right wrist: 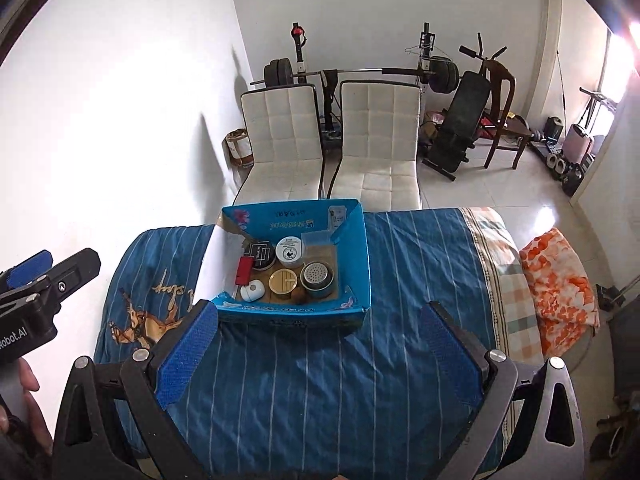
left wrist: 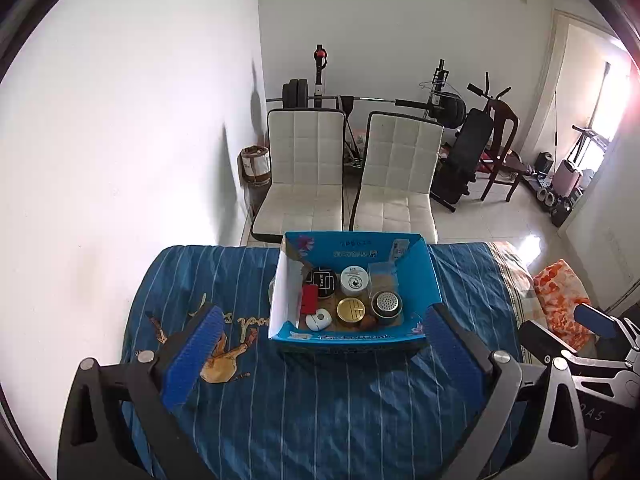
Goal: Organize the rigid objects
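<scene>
Both my grippers, left gripper [left wrist: 320,356] and right gripper [right wrist: 318,354], hang released and empty. Small items sit packed inside the blue box [left wrist: 424,280] at the far table edge; nothing loose visible, so organizing looks nearly finished.

The left gripper [right wrist: 24,280], seen in the right wrist view, carries white lettering that reads "obot.AI", cut off at the frame edge. The blue cloth [right wrist: 320,380] bears cursive gold script beside a horse picture, too warped to read. Print on the blue box [left wrist: 356,254] is upside down and illegible.
</scene>
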The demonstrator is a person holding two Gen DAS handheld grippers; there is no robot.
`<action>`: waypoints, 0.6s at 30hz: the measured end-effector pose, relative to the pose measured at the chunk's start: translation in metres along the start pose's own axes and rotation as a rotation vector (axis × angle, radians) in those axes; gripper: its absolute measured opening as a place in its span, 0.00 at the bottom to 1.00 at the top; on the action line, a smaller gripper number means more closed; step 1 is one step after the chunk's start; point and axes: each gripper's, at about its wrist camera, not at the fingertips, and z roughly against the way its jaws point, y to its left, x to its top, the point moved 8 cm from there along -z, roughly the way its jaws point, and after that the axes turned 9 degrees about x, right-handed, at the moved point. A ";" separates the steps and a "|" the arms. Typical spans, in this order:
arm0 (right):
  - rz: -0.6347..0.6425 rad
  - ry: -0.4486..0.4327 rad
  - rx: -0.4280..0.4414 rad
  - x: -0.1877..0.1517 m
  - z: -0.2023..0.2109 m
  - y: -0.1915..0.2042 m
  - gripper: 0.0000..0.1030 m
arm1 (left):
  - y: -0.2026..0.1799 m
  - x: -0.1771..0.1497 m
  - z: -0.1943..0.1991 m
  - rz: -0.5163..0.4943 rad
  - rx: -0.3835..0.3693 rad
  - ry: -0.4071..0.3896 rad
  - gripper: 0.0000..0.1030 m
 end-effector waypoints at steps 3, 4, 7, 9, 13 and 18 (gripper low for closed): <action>-0.003 -0.021 -0.013 0.007 0.000 -0.003 1.00 | -0.001 0.003 0.000 -0.001 0.009 -0.018 1.00; -0.001 -0.026 -0.016 0.009 0.000 -0.003 1.00 | -0.001 0.004 0.001 0.001 0.007 -0.022 1.00; 0.000 -0.039 -0.022 0.015 0.002 -0.003 1.00 | -0.001 0.006 0.001 0.005 0.008 -0.028 1.00; 0.004 -0.048 -0.025 0.018 0.004 -0.003 1.00 | 0.001 0.007 0.002 0.008 0.008 -0.035 1.00; 0.012 -0.062 -0.028 0.021 0.008 -0.001 1.00 | 0.003 0.009 0.005 0.017 0.010 -0.048 1.00; 0.013 -0.063 -0.029 0.021 0.008 0.000 1.00 | 0.005 0.009 0.007 0.025 0.010 -0.052 1.00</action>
